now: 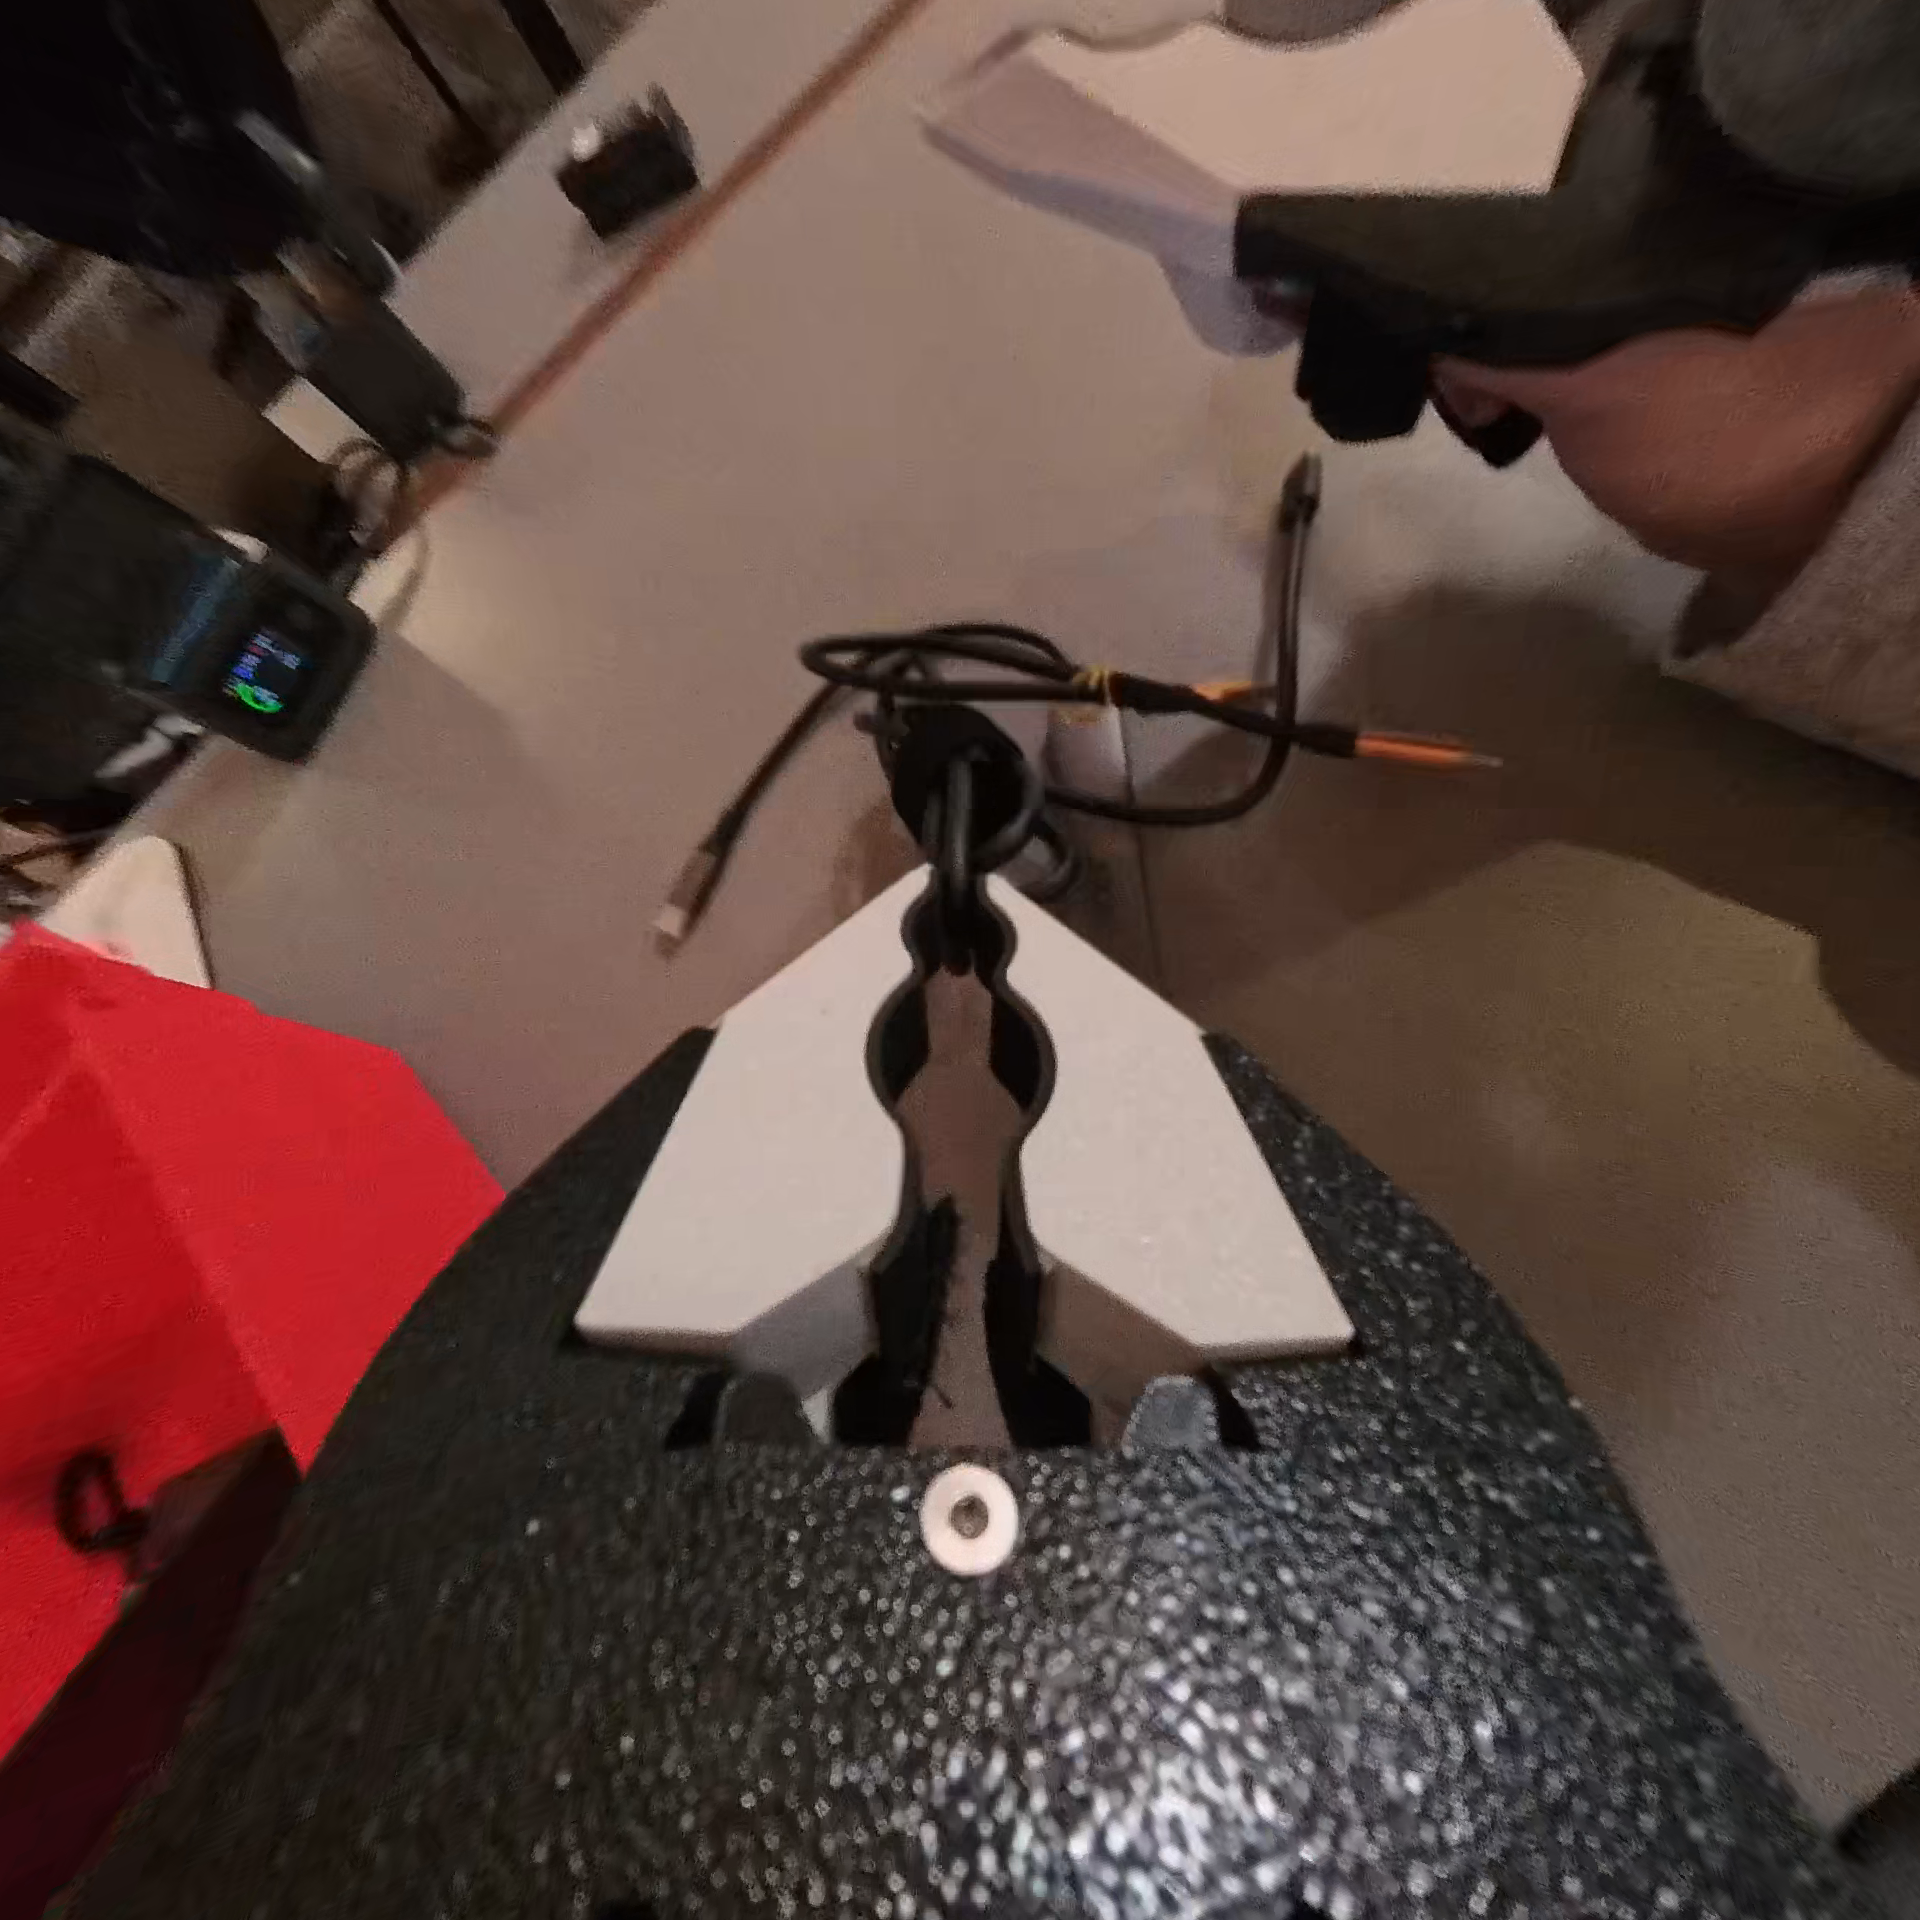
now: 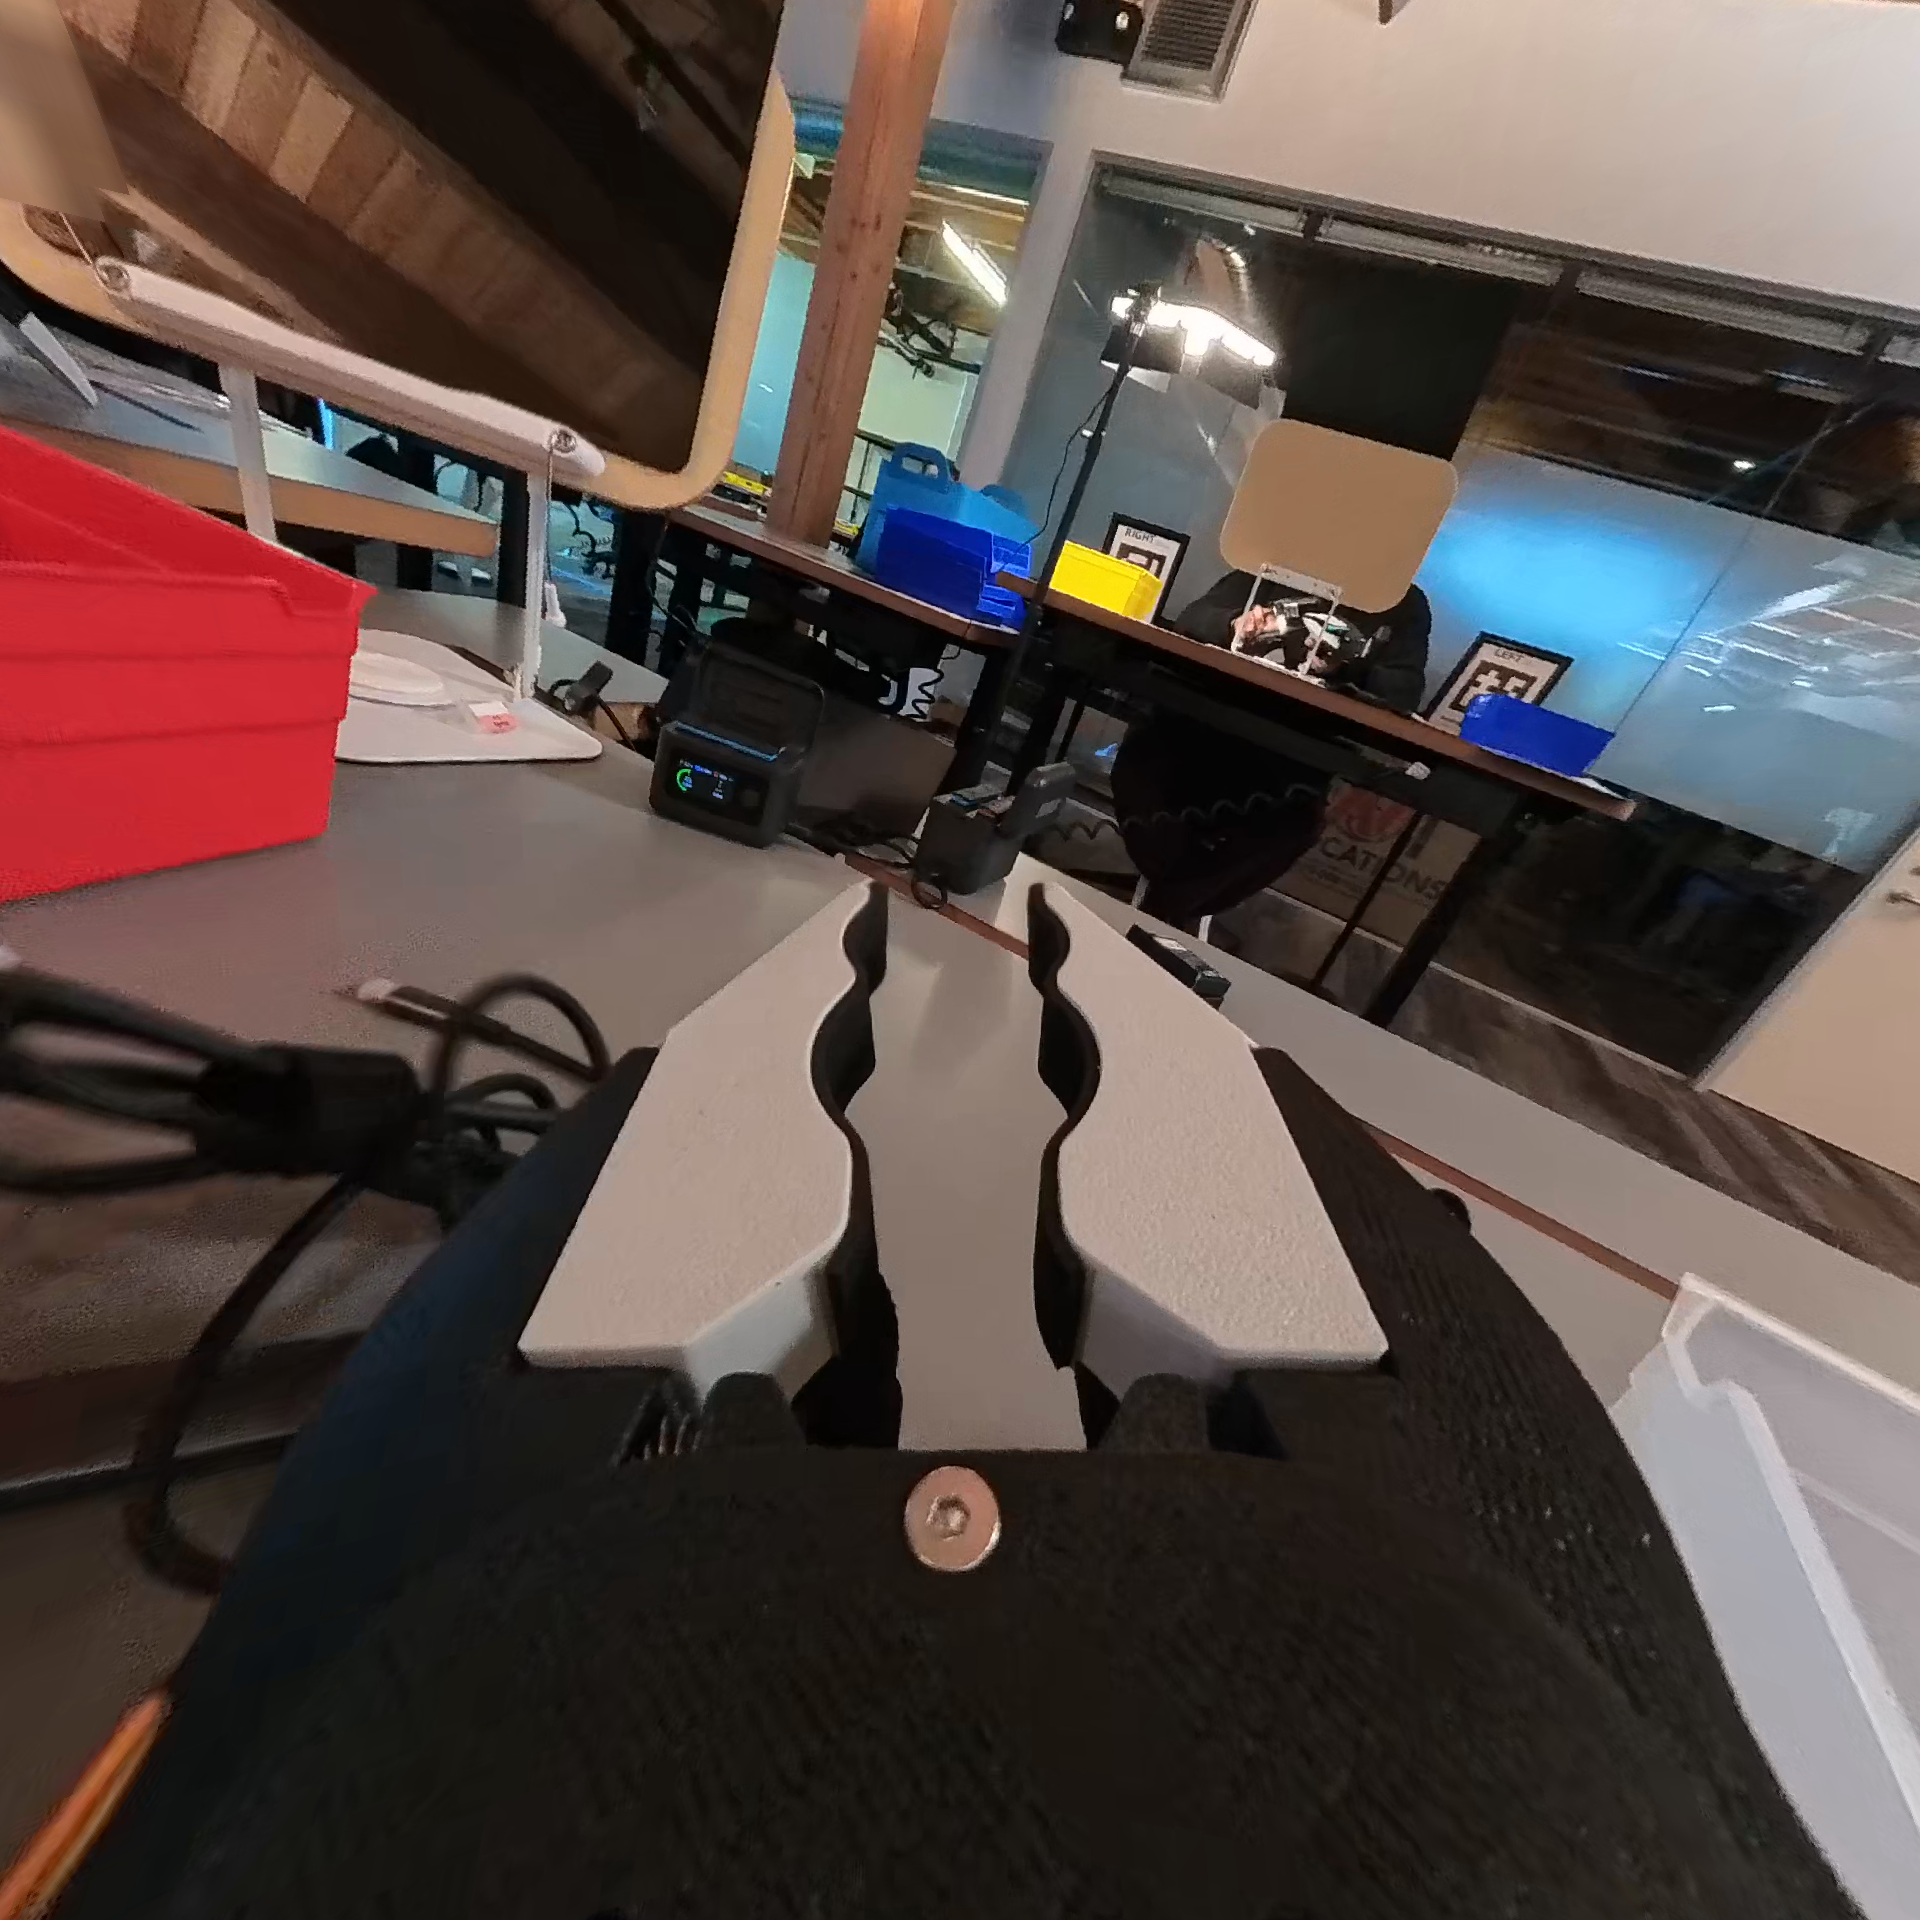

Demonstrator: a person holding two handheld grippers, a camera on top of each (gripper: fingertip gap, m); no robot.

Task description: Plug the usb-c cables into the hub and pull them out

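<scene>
The left gripper [image 1: 958,935] is clamped on a black cable loop [image 1: 961,821], the hub probably hidden at 12 o'clock behind it, so it's best lifted slowly while the right gripper [image 2: 954,925], spread and empty, gets brought in.

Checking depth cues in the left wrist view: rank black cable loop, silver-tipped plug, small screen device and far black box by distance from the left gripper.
1. Black cable loop, pinched at the left gripper fingers.
2. Silver-tipped plug, just left on the table.
3. Small screen device, far left.
4. Far black box, top, beyond the seam.
</scene>
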